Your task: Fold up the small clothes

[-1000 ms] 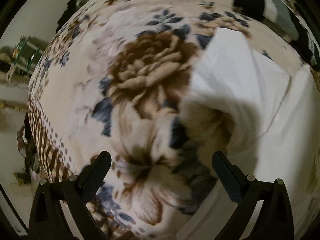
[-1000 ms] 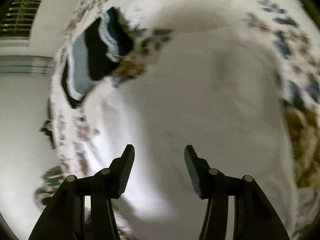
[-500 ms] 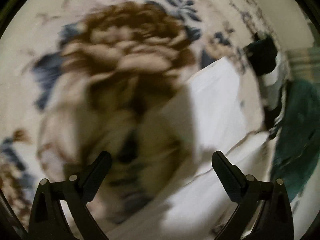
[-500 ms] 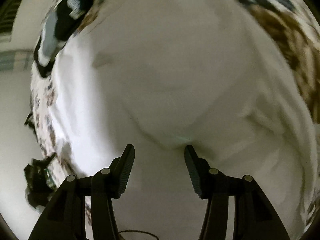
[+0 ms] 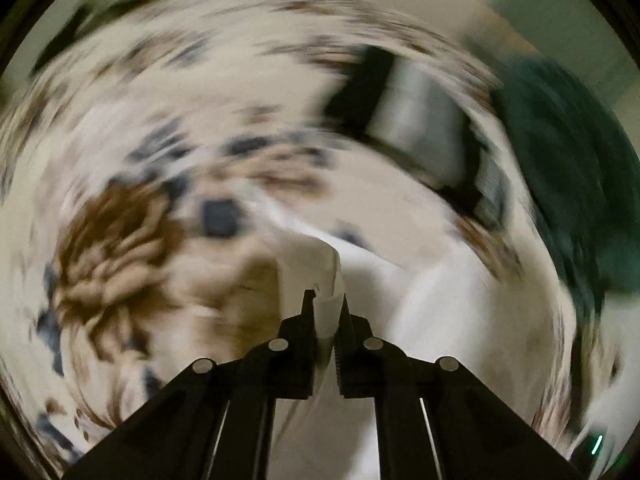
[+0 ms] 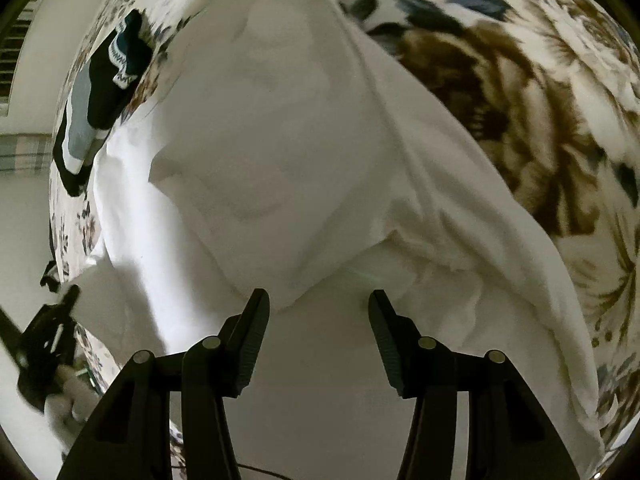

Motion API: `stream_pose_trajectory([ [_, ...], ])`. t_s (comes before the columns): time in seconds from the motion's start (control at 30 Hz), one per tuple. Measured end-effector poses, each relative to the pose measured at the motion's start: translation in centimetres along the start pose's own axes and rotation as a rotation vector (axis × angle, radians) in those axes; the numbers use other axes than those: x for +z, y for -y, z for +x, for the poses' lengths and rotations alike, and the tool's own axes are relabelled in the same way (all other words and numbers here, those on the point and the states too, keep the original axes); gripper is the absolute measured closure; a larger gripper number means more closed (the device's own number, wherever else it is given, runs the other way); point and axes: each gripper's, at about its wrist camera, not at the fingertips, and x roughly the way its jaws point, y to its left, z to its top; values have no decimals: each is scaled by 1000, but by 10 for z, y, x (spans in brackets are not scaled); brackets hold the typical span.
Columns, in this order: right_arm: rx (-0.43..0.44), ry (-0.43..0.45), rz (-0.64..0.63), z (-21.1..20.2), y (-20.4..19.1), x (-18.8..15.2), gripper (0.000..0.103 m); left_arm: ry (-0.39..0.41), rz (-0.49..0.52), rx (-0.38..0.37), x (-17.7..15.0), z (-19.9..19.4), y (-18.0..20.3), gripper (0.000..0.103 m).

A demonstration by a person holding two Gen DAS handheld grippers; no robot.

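Left tongs (image 5: 327, 300) are pinching a fold of the white garment (image 6: 280, 152) lying on the floral blanket (image 6: 540, 100); right tongs (image 6: 319, 306) are hovering wide open, holding nothing.

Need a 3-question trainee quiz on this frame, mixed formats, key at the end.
1. True or false: the left gripper is shut on a fold of the white garment.
2. Multiple choice: the right gripper is (a) open above the white garment, (b) shut on it, (c) out of view.
3. Fill in: the white garment lies on a ____-patterned blanket.

Key: 1 true; 2 a; 3 floral.
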Motion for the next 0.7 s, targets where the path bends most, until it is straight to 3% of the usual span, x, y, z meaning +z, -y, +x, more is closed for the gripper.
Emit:
stream_pose_trajectory([
  [0.07, -1, 3, 10, -4, 5, -2, 49, -33, 148, -45, -21, 0, 44, 98],
  [0.13, -3, 1, 18, -8, 10, -3, 49, -123, 257, -84, -46, 11, 78, 93],
  [0.23, 4, 9, 30, -15, 9, -5, 49, -210, 307, -102, -69, 19, 93, 91],
  [0.33, 17, 23, 4, -29, 6, -1, 49, -248, 274, -66, -75, 20, 79, 74],
  [0.37, 23, 32, -18, -33, -1, 1, 49, -246, 245, -43, -73, 19, 69, 55],
  [0.4, 29, 39, -45, -36, -7, 2, 49, -241, 226, -11, -70, 17, 60, 24],
  [0.43, 38, 41, -74, -38, -15, 5, 49, -227, 202, 35, -63, 17, 47, 13],
  [0.47, 54, 36, -104, -37, -27, 8, 49, -211, 185, 56, -60, 15, 40, 9],
  [0.7, 131, -18, -332, 2, -132, 23, 44, -152, 75, 268, -28, 22, -12, 9],
])
